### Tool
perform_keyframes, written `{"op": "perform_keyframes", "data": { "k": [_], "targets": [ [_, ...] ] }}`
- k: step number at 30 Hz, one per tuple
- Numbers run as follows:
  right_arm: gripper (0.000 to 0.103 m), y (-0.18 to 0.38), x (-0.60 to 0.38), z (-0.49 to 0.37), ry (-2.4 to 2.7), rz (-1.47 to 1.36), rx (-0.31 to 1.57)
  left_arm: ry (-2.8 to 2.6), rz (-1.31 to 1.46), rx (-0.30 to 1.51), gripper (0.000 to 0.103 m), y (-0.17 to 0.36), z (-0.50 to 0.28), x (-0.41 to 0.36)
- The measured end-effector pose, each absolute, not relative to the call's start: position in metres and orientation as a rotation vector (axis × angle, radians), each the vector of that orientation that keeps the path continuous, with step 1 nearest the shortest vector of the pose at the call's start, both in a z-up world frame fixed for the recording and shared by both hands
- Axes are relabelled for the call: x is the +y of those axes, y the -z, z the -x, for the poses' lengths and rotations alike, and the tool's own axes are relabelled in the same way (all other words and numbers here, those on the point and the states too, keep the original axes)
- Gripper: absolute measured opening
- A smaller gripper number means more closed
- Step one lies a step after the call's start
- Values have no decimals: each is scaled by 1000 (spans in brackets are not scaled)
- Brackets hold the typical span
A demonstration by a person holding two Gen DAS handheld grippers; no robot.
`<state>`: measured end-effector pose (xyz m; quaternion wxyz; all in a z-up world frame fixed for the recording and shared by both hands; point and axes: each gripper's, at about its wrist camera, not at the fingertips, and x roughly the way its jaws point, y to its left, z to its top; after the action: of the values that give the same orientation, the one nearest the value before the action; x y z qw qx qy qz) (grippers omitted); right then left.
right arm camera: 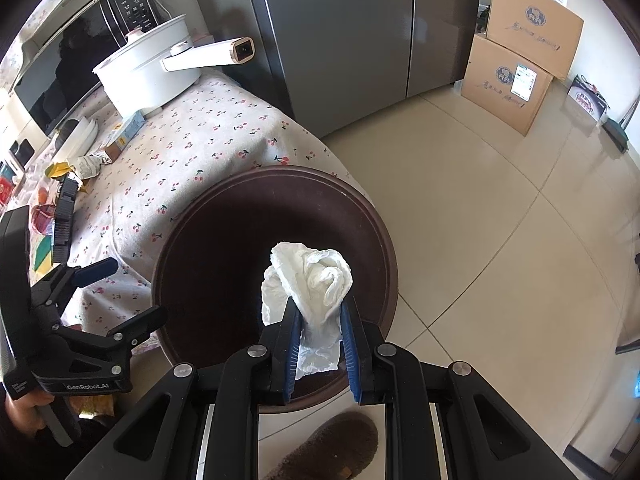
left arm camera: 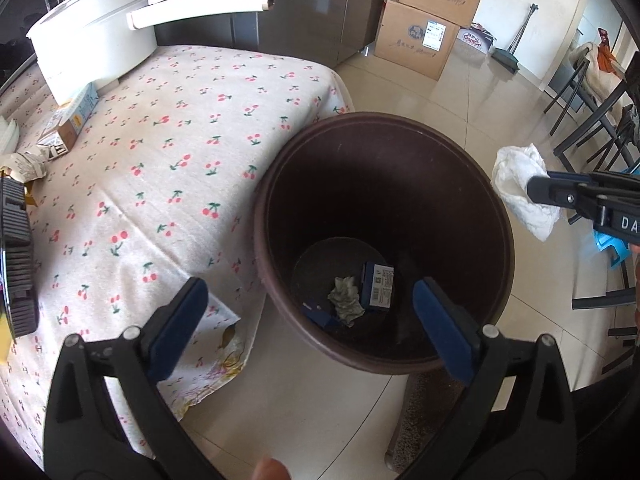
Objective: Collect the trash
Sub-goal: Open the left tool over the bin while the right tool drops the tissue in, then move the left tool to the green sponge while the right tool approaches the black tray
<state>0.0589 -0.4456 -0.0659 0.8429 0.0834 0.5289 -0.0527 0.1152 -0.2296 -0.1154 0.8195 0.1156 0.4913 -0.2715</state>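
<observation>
White crumpled tissue (right arm camera: 308,280) is hanging pinched between the blue pads of the right gripper (right arm camera: 320,320), whose jaws are standing narrow and pressing on the wad from both sides; the loose folds are bulging above and to the left of the fingertips. In the right wrist view the tissue is sitting over the open mouth of the dark brown bin (right arm camera: 176,240); in the left wrist view the same wad (left arm camera: 520,192) is appearing at or just outside the bin's right rim (left arm camera: 506,216), so its exact place over the edge cannot be told.

Inside the bin, on its floor, a grey crumpled scrap (left arm camera: 346,294) is lying between a blue carton with a white label (left arm camera: 378,284) and a second blue piece (left arm camera: 318,314).

The left gripper (left arm camera: 308,332) is standing wide open with nothing between its pads, one finger over the tablecloth corner and the other over the bin's near right wall.

The bin is standing on pale floor tiles (right arm camera: 480,240), its left rim touching or just beside the hanging edge of the cherry-print tablecloth (left arm camera: 180,140). Open tiled floor is lying to the bin's right and far side. On the table, well apart from the bin, are resting a white pan with a long handle (left arm camera: 96,36), a small carton (left arm camera: 76,116) and crumpled paper (left arm camera: 24,164). Stacked cardboard boxes (right arm camera: 516,60) are standing against the far wall.
</observation>
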Motion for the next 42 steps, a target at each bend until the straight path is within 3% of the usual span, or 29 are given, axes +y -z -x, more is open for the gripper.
{"op": "perform_keyframes", "data": {
  "k": [11,13,14,15,42],
  "targets": [
    [23,67,-424,-78,93,-157,1137,491,-227,1020,102,93,-114,-159],
    [40,68,-420,-81,87,-178,1149,476,-227,1012,102,89,-113,-149],
    [60,68,-418,-82,91,-184,1147,469,-226,1010,102,87,-113,-143],
    [70,66,-414,-83,93,-187,1138,460,-226,1009,102,85,-114,-138],
    [83,37,-236,-151,-115,-72,1081,135,-29,1053,102,65,-124,56]
  ]
}}
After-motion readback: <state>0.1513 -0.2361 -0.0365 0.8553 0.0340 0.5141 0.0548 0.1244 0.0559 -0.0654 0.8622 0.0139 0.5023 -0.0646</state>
